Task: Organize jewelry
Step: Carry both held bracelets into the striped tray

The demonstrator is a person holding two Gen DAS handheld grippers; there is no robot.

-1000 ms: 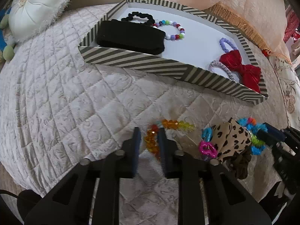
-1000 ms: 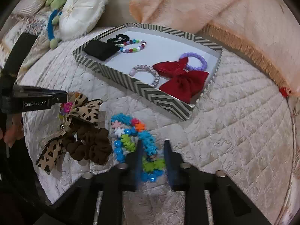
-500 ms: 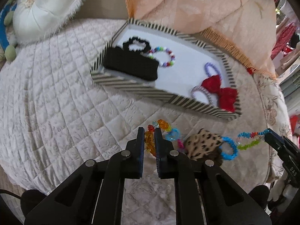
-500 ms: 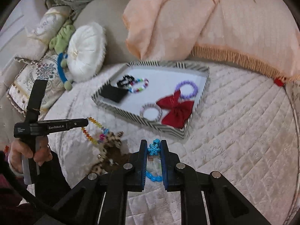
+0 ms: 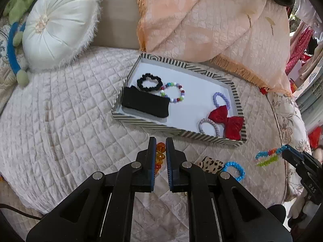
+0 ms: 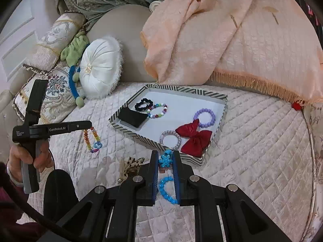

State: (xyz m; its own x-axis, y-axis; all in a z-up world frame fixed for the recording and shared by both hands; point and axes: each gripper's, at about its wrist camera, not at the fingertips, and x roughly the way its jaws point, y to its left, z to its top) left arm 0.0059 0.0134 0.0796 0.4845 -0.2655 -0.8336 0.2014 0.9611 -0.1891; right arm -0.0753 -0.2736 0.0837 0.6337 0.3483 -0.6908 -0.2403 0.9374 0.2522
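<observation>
My left gripper (image 5: 160, 141) is shut on an orange beaded bracelet (image 5: 159, 154), which hangs from it above the bed in the right wrist view (image 6: 93, 141). My right gripper (image 6: 165, 153) is shut on a blue bead necklace with a snowflake charm (image 6: 165, 160); its strand dangles in the left wrist view (image 5: 267, 156). Both are held in front of the striped tray (image 5: 177, 130), also in the right wrist view (image 6: 141, 140). The tray holds a black band (image 5: 145, 103), a black scrunchie (image 5: 149, 82), a multicolour bracelet (image 5: 172, 93), a purple bracelet (image 5: 221, 98), a red bow (image 5: 228, 122) and a lilac hair tie (image 5: 208, 127).
A leopard-print bow (image 5: 210, 163) lies on the quilted bed (image 5: 60, 111) below the grippers. A white round cushion (image 5: 58, 24) sits at the back left. A peach fringed blanket (image 5: 222, 24) lies behind the tray. More pillows (image 6: 54, 40) are at the far left.
Both grippers closed on their bead strands and lifted them off the bed, rising and pulling back from the pile. The tray now looks smaller and farther.
</observation>
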